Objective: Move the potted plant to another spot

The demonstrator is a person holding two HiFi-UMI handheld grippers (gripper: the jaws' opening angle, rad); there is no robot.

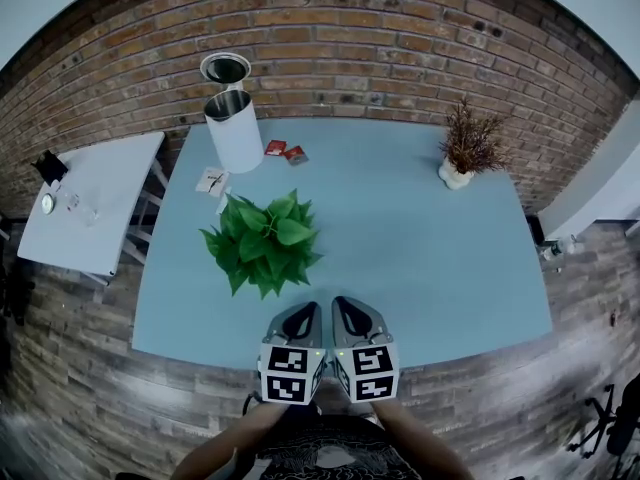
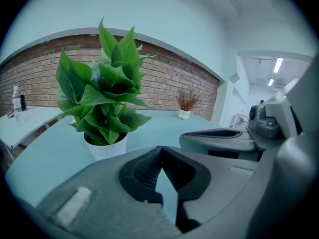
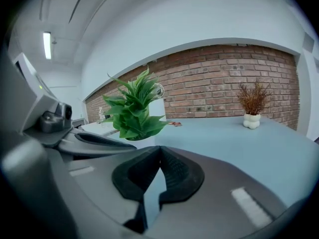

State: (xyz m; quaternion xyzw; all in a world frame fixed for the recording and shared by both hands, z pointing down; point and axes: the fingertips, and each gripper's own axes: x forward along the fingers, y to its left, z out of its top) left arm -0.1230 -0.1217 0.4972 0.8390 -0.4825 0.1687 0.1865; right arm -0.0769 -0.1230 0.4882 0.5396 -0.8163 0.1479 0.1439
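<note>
The potted plant (image 1: 265,241), broad green leaves in a white pot, stands on the light blue table (image 1: 430,258), left of its middle. My left gripper (image 1: 302,314) and right gripper (image 1: 346,312) hover side by side just short of the plant, over the table's front edge. In the left gripper view the plant (image 2: 102,101) rises ahead and to the left, and the jaws (image 2: 160,148) meet at their tips with nothing between them. In the right gripper view the plant (image 3: 133,111) stands ahead and left of the shut, empty jaws (image 3: 159,148).
A white cylindrical bin (image 1: 233,128) stands at the back left of the table, with red packets (image 1: 284,151) and a card (image 1: 212,180) beside it. A dried plant in a white vase (image 1: 466,148) sits back right. A white side table (image 1: 90,203) is at left; a brick wall runs behind.
</note>
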